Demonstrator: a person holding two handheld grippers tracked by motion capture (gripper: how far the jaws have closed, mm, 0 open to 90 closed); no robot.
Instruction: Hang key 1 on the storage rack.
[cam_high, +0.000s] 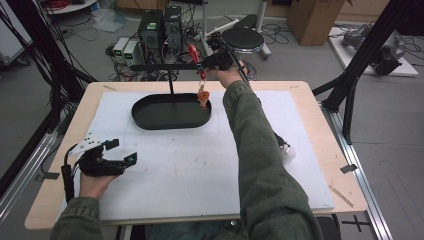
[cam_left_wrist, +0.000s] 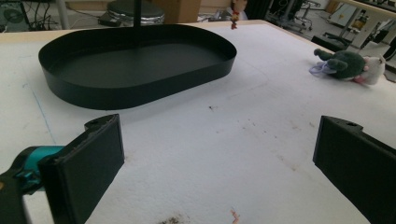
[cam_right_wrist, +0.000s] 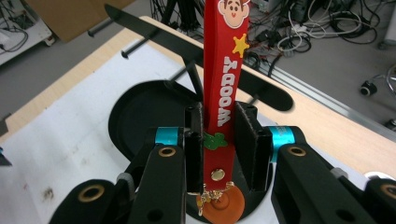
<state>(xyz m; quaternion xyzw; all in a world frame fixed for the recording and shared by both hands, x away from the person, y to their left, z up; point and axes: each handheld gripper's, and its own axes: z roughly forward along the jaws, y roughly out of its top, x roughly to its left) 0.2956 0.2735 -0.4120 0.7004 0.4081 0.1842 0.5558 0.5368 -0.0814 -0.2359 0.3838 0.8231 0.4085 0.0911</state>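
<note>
Right tongs (cam_right_wrist: 218, 144) carrying red Woody strap keychain (cam_right_wrist: 223, 93) to hanger bar (cam_right_wrist: 196, 46).
Clamping the flat, floppy, light strap mid-length; charm (cam_right_wrist: 223, 203) dangling below. Left tongs (cam_left_wrist: 219, 154) sitting wide, empty.

red strap (cam_right_wrist: 223, 84) top cut off, plush toy (cam_high: 286, 147) half hidden — sleeve
</note>
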